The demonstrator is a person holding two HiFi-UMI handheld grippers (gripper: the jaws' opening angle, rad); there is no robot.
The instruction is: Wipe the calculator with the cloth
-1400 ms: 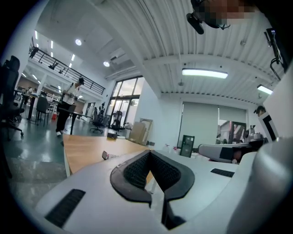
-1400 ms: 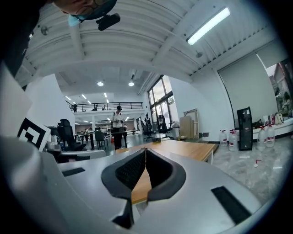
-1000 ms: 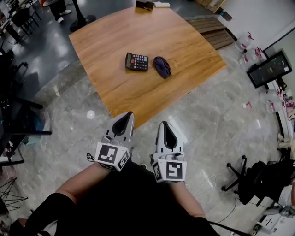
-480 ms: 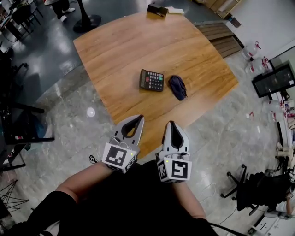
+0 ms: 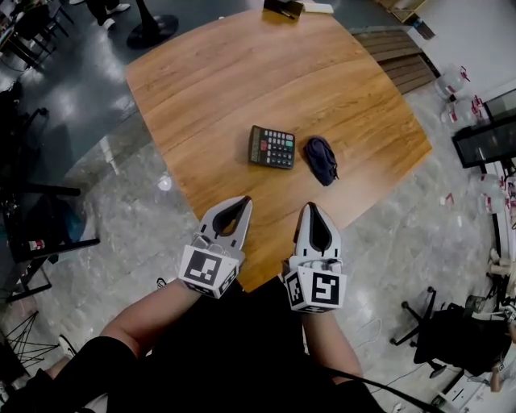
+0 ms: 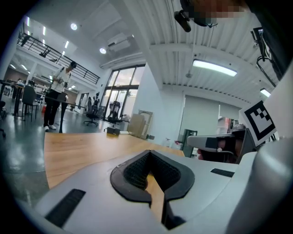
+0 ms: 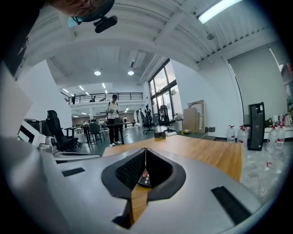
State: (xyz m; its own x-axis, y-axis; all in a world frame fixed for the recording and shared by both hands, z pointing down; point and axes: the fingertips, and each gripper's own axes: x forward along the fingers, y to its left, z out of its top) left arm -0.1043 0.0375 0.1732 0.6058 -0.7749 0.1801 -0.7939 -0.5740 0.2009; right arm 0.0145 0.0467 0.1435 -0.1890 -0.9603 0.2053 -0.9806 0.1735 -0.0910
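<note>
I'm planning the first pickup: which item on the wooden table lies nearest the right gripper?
The crumpled dark blue cloth, straight ahead of the right gripper; the black calculator lies further left.

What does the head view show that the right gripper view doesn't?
Only the head view shows the dark cloth, which lies on the table to the right of the calculator. Only the right gripper view shows the ceiling lights and the tall windows far off. Both show the wooden table, the calculator and the right gripper, which is shut and holds nothing.
</note>
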